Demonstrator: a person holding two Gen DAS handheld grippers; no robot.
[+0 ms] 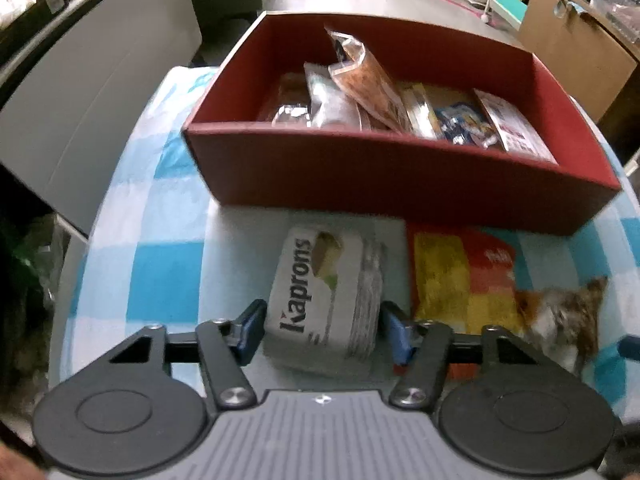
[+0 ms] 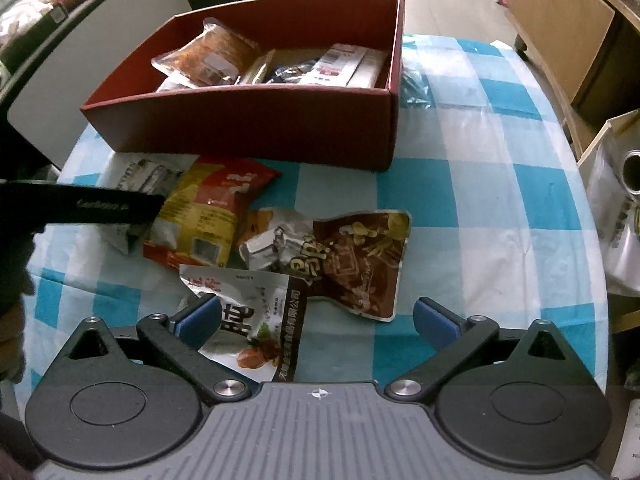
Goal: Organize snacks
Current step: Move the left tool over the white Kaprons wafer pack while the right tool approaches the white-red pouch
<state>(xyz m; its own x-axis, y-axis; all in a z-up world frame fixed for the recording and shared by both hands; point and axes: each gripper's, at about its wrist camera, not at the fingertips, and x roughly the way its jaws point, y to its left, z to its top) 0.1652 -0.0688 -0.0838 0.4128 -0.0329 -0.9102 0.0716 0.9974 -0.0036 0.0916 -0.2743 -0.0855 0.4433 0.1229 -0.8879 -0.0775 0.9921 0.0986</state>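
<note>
A white snack pack marked Kaprons [image 1: 320, 300] lies on the checked tablecloth in front of the red box [image 1: 400, 176]. My left gripper [image 1: 323, 330] straddles it, a blue pad against each side of the pack. The red box [image 2: 248, 128] holds several snack packs. In the right wrist view my right gripper [image 2: 318, 314] hangs open over loose packs: a white pack with dark print [image 2: 256, 312] by its left finger, a brown pack [image 2: 364, 264], a crumpled silver pack [image 2: 272, 244] and a red and yellow bag [image 2: 204, 212].
The red and yellow bag [image 1: 464, 276] lies right of the Kaprons pack, with a brown crumpled pack [image 1: 568, 312] beyond it. The left tool's black body [image 2: 100, 208] reaches in at the left. A cardboard cabinet [image 2: 560, 28] and a white bag [image 2: 624, 220] stand past the table's right edge.
</note>
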